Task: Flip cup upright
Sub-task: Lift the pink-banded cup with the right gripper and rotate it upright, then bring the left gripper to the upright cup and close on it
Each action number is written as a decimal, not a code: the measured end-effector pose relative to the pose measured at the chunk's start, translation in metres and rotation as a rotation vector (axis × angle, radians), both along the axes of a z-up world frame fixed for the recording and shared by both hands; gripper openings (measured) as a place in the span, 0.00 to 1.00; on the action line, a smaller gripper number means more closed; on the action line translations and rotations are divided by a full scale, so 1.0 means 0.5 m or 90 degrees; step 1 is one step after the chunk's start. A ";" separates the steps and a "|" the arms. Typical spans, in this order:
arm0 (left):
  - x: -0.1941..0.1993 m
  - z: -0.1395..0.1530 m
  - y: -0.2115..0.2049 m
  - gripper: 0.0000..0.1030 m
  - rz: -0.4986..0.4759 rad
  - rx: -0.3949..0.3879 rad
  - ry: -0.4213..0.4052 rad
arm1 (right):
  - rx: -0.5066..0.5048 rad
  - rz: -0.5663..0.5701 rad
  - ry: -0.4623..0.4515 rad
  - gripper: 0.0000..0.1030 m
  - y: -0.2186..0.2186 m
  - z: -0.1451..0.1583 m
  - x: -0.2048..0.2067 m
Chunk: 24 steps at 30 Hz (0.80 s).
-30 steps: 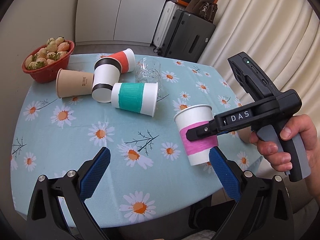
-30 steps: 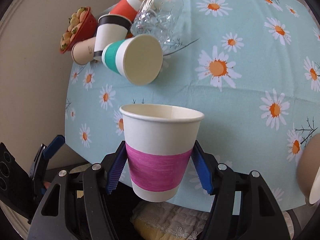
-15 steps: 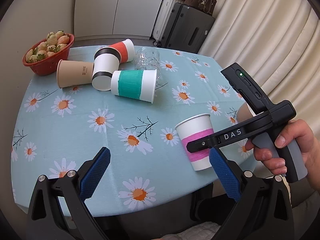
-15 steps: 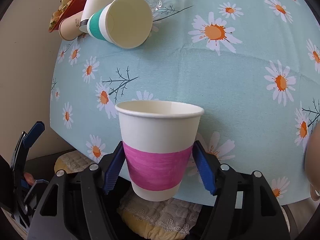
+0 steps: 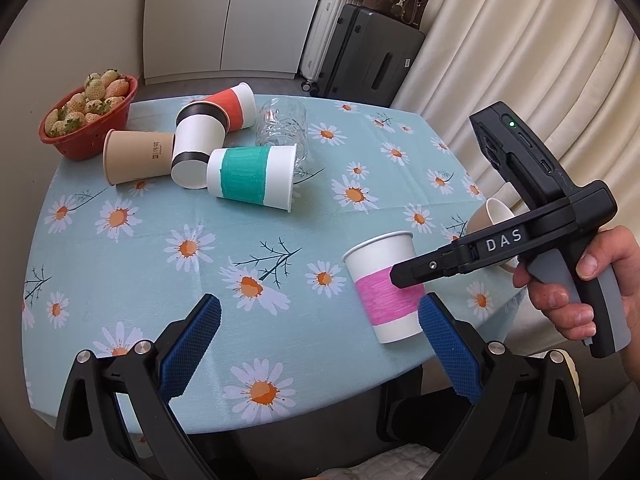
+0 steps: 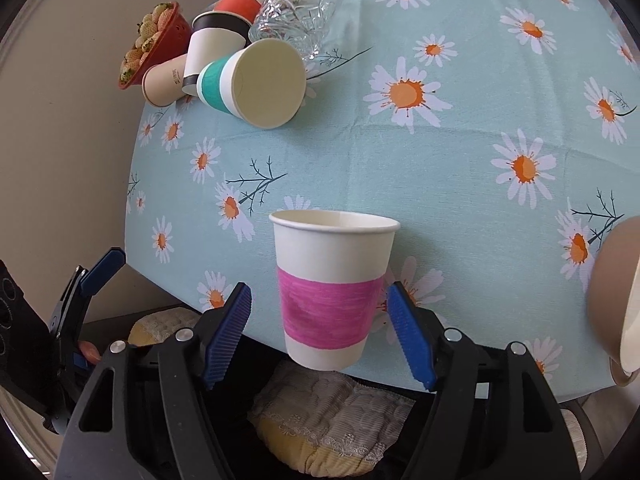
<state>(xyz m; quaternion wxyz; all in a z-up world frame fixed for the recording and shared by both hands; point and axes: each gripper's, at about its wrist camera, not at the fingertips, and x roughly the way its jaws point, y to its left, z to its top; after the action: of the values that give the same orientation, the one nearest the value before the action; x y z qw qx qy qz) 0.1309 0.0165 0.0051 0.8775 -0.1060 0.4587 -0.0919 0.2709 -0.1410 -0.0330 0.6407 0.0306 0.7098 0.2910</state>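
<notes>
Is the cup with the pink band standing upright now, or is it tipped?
Upright: the pink-banded cup stands on its base near the table edge, rim up, between the open right gripper fingers.

A red bowl of strawberries (image 5: pixel 89 120) sits at ten o'clock on the daisy tablecloth (image 5: pixel 200 248); suitcases (image 5: pixel 360 52) stand at twelve

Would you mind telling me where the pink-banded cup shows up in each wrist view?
Left wrist: pink cup lower right, upright near the table edge.
Right wrist: pink cup bottom centre, between the open right gripper fingers.
Shared landmark: green cup, lying on its side.
</notes>
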 end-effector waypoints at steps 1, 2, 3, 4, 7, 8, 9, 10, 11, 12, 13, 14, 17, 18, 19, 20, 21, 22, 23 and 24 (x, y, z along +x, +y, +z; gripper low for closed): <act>0.001 0.001 -0.003 0.94 0.000 -0.003 0.001 | 0.005 -0.004 -0.001 0.68 -0.011 0.007 0.001; 0.003 0.001 -0.006 0.94 0.000 -0.005 0.002 | 0.010 -0.010 -0.003 0.68 -0.022 0.015 0.002; 0.005 0.000 -0.009 0.94 0.000 -0.008 0.005 | 0.015 -0.015 -0.005 0.68 -0.030 0.022 0.000; 0.008 -0.001 -0.013 0.94 0.002 -0.012 0.010 | 0.021 -0.020 -0.007 0.68 -0.042 0.030 0.000; 0.022 -0.005 -0.029 0.94 0.007 -0.022 0.027 | 0.037 -0.030 -0.015 0.68 -0.075 0.052 -0.007; 0.027 -0.006 -0.036 0.94 0.007 -0.028 0.033 | 0.042 -0.034 -0.020 0.68 -0.086 0.060 -0.010; 0.035 -0.008 -0.043 0.94 0.007 -0.037 0.041 | 0.045 -0.039 -0.025 0.68 -0.099 0.068 -0.012; 0.042 -0.010 -0.050 0.94 0.006 -0.045 0.047 | 0.050 -0.043 -0.030 0.68 -0.112 0.076 -0.016; 0.050 -0.013 -0.059 0.94 0.004 -0.053 0.054 | 0.052 -0.045 -0.035 0.68 -0.124 0.084 -0.020; 0.058 -0.016 -0.070 0.94 0.001 -0.059 0.061 | 0.054 -0.048 -0.039 0.68 -0.136 0.089 -0.024; 0.065 -0.020 -0.081 0.94 -0.003 -0.063 0.069 | 0.057 -0.051 -0.042 0.68 -0.149 0.093 -0.029; 0.073 -0.025 -0.093 0.94 -0.009 -0.067 0.077 | 0.060 -0.055 -0.045 0.68 -0.164 0.097 -0.034; 0.090 -0.038 -0.128 0.94 -0.020 -0.065 0.096 | 0.066 -0.067 -0.049 0.68 -0.204 0.105 -0.049; 0.096 -0.044 -0.138 0.94 -0.025 -0.066 0.102 | 0.066 -0.070 -0.050 0.68 -0.219 0.106 -0.054; 0.099 -0.047 -0.146 0.94 -0.026 -0.066 0.108 | 0.066 -0.072 -0.051 0.68 -0.231 0.107 -0.059; 0.105 -0.052 -0.153 0.94 -0.026 -0.066 0.115 | 0.067 -0.072 -0.051 0.68 -0.242 0.107 -0.064; 0.109 -0.057 -0.161 0.93 -0.026 -0.068 0.122 | 0.069 -0.072 -0.052 0.68 -0.252 0.109 -0.070; 0.114 -0.063 -0.167 0.93 -0.024 -0.070 0.130 | 0.071 -0.074 -0.053 0.68 -0.263 0.110 -0.074; 0.119 -0.069 -0.172 0.93 -0.020 -0.071 0.138 | 0.073 -0.076 -0.054 0.68 -0.272 0.111 -0.079; 0.124 -0.073 -0.176 0.93 -0.016 -0.071 0.144 | 0.075 -0.076 -0.054 0.68 -0.281 0.112 -0.083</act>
<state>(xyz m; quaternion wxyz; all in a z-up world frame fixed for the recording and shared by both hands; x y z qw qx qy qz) 0.1930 -0.0717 -0.0315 0.8115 -0.1589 0.5504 -0.1156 0.2294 -0.2814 0.0230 0.6836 0.0979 0.6607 0.2943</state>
